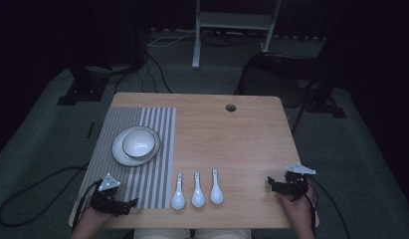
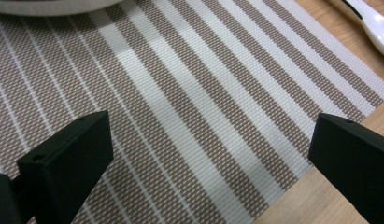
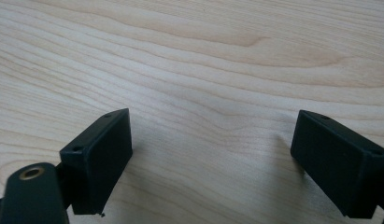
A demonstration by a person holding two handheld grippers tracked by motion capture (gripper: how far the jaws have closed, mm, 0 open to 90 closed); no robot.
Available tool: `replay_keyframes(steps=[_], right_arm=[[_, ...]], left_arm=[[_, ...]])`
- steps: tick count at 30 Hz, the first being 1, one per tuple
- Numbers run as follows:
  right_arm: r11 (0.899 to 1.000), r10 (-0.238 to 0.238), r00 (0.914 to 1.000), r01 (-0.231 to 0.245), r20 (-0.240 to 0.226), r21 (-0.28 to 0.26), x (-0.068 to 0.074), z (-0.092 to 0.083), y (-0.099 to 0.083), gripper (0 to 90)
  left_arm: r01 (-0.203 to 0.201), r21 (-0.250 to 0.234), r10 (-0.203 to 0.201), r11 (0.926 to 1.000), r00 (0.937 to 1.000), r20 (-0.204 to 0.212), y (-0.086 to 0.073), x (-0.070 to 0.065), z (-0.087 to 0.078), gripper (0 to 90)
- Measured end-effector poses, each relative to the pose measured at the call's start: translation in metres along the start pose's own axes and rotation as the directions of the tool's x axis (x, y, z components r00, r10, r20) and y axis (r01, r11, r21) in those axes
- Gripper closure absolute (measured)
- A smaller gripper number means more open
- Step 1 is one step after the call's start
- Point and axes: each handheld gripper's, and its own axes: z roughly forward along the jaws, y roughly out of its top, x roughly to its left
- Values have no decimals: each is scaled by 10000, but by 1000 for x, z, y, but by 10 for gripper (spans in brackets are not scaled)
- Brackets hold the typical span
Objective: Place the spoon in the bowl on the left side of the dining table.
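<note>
Spoons [image 1: 197, 189]: three, white, side by side near table's [image 1: 242, 134] front edge. One bowl [image 1: 139, 143] on one plate [image 1: 120, 154], striped placemat [image 1: 112, 124]. Left gripper [image 1: 134, 203], right gripper [image 1: 269, 182]: both wide open, empty.

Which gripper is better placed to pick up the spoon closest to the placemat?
Left, probably. The left gripper sits open on the placemat beside that spoon, jaws pointing toward it. The right gripper, also open, is beyond the other two spoons.

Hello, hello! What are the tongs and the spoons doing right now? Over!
Left tongs open, low over striped mat. Right tongs open over bare table. Three white spoons untouched between them. Nothing in the way.
</note>
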Motion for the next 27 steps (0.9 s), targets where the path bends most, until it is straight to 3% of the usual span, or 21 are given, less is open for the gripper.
replay_keyframes(steps=[8, 27], right_arm=[[10000, 1, 10000, -1, 0, -1, 0, 0, 0, 120], [10000, 8, 10000, -8, -2, 0, 0, 0, 0, 120]], left_arm=[[-195, 185, 197, 9996, 9997, -125, 7, -9, 6, 0], [-610, 187, 602, 9980, 9974, 398, 35, -29, 21, 13]])
